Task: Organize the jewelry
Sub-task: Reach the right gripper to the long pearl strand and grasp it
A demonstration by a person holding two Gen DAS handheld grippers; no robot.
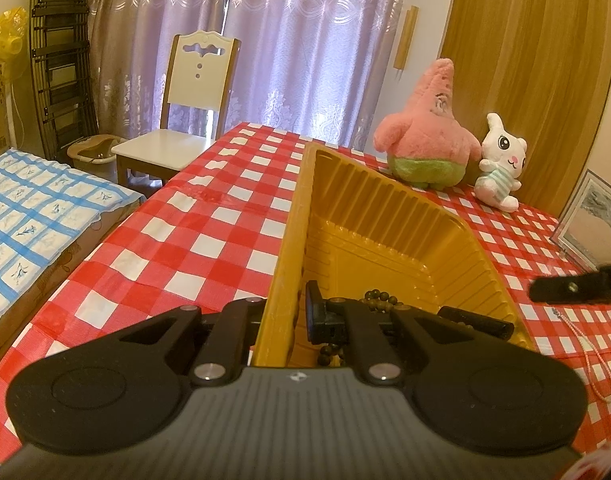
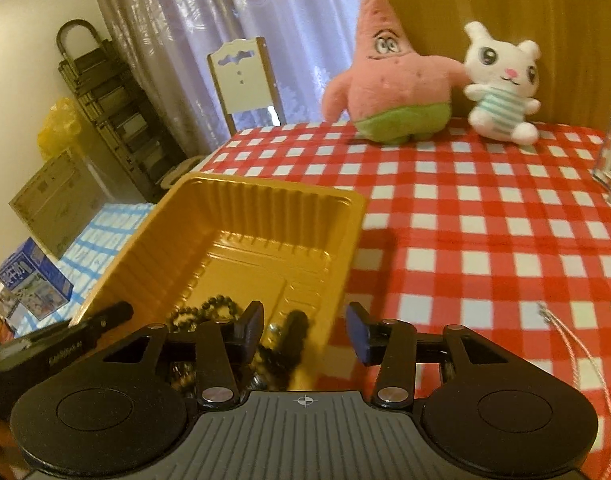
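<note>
The gold tray (image 2: 265, 220) fills the left-centre of the right wrist view, with dark beads (image 2: 209, 312) heaped at its near end, just ahead of the right gripper (image 2: 305, 332). Those jaws stand partly apart, straddling the tray's right wall, nothing between the pads. In the left wrist view, the left gripper (image 1: 289, 320) is clamped tight on the tray's left wall (image 1: 283, 280), low in frame. A thin pink cord (image 2: 577, 356) lies on the checked cloth (image 2: 485, 220) at lower right.

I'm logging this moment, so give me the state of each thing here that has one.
Left gripper: shut on the tray wall.
Right gripper: open, nothing between the pads.
Gold tray: upright, holds dark bead strings.
Bead strings: heaped in the tray.
Pink cord: loose on the tablecloth.
</note>
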